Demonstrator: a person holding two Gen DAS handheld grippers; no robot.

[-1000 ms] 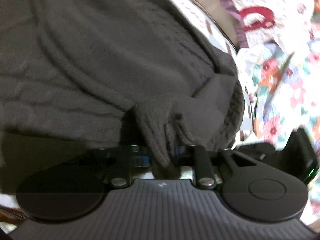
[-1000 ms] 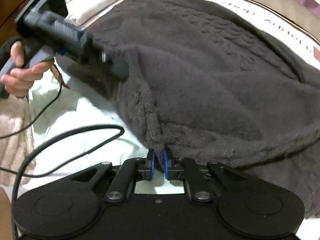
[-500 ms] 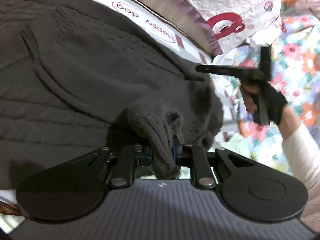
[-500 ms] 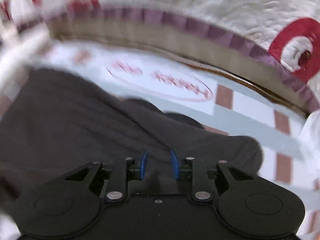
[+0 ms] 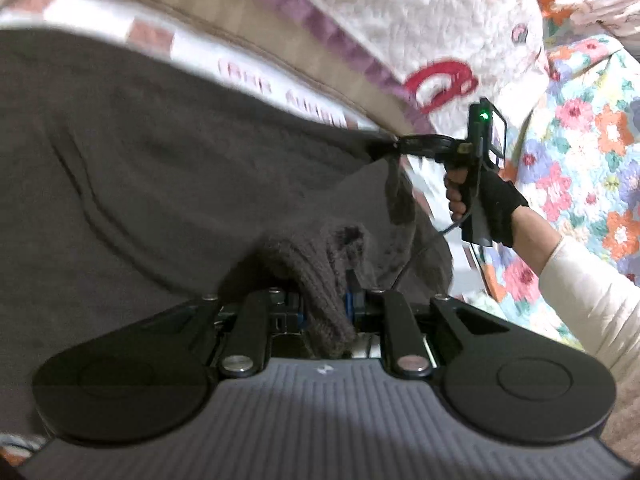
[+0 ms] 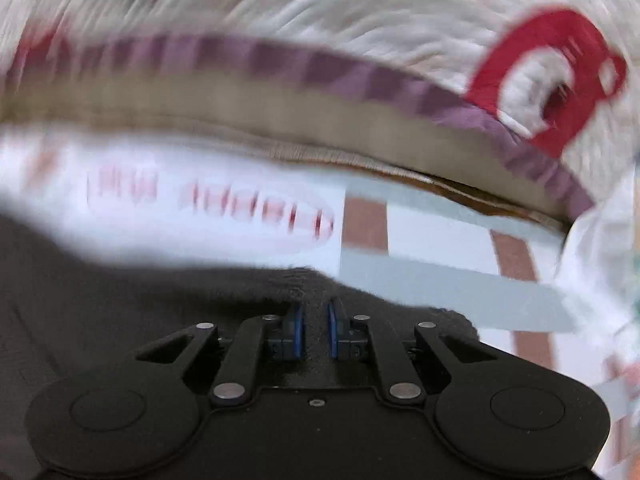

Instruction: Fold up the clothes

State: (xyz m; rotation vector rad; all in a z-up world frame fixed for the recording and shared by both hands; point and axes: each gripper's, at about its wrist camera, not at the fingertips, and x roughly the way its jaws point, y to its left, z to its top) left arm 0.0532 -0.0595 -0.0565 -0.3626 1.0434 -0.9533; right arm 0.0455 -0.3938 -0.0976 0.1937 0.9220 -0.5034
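A dark grey knitted sweater [image 5: 160, 184] lies spread on the bed and fills the left of the left wrist view. My left gripper [image 5: 326, 304] is shut on a bunched ribbed fold of it, which hangs down between the pads. My right gripper [image 5: 394, 147] shows at the sweater's far right edge, held by a gloved hand [image 5: 496, 208], with a flap of fabric hanging from its tips. In the blurred right wrist view its jaws are closing, and the right gripper [image 6: 315, 330] has the dark sweater [image 6: 120, 300] edge between its blue pads.
Under the sweater is a white sheet [image 6: 440, 240] with red lettering and brown and grey bands. Behind it a white quilt [image 5: 460, 32] with a purple border and a red shape is heaped. A floral cover [image 5: 580, 140] lies at the right, beside a white sleeve [image 5: 588, 292].
My right gripper let go of the sweater's near hem, swung across to its far edge by the quilt, and closed there. My left gripper rose a little, still holding its fold.
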